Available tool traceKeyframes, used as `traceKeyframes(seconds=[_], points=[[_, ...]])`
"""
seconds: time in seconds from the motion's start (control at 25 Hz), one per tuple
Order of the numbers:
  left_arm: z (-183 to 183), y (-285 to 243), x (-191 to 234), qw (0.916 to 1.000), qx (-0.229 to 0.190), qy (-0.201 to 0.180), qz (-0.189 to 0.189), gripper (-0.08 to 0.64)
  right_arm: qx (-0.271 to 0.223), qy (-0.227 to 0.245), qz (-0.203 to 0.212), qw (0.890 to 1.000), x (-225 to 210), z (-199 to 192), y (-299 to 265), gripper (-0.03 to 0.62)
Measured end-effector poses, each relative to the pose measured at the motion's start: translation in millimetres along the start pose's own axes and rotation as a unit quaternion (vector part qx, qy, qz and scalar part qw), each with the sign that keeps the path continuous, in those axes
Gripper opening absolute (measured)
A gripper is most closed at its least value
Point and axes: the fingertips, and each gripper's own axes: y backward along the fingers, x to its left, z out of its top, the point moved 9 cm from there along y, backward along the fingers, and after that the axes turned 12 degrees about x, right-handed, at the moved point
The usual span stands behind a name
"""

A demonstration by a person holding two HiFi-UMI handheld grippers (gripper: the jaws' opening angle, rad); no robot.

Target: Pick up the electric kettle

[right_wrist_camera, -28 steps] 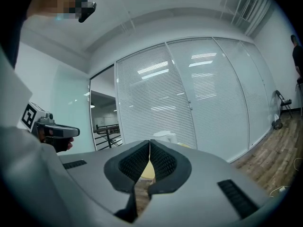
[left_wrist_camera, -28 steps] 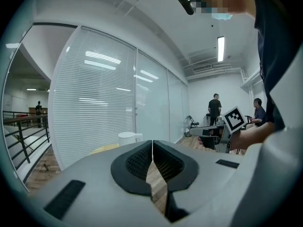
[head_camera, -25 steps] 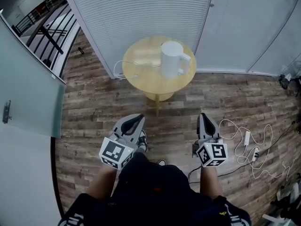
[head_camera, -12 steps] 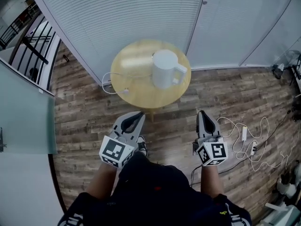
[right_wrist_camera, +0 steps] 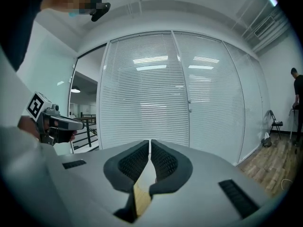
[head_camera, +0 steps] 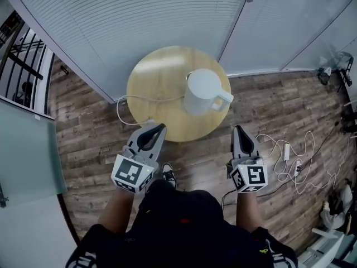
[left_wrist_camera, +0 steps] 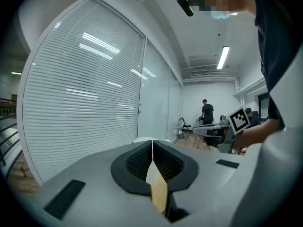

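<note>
Kettle looks smooth matt plastic, table pale wood (slightly glossy)

Round wooden table on plank floor, blinds behind.

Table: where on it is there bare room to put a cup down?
Bare wood lies left of the kettle, between the cord and the far table rim. A narrower strip runs between cord and near rim. The kettle crowds the right.
</note>
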Motion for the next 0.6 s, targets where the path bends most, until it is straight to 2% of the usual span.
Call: traceKeyframes(seconds=[0.16,0.36,0.48,0.6], points=[[-4,-15,24,0.9999,0.008,0.003,-0.012,0.023,0.018,0.009,-0.026,0.999,0,-1,-30,0.028],[-7,-32,28,0.9996,0.018,0.020,-0.008,0.023,0.030,0.011,-0.050,0.998,-25,-5,-54,0.034],[-9,-46,25,0.9992,0.028,0.027,0.006,0.023,0.034,0.003,-0.037,0.999,-42,-13,-72,0.122],[-10,-58,20,0.9982,0.035,0.039,0.030,0.023,0.049,0.010,-0.024,0.998,-53,-32,-95,0.168]])
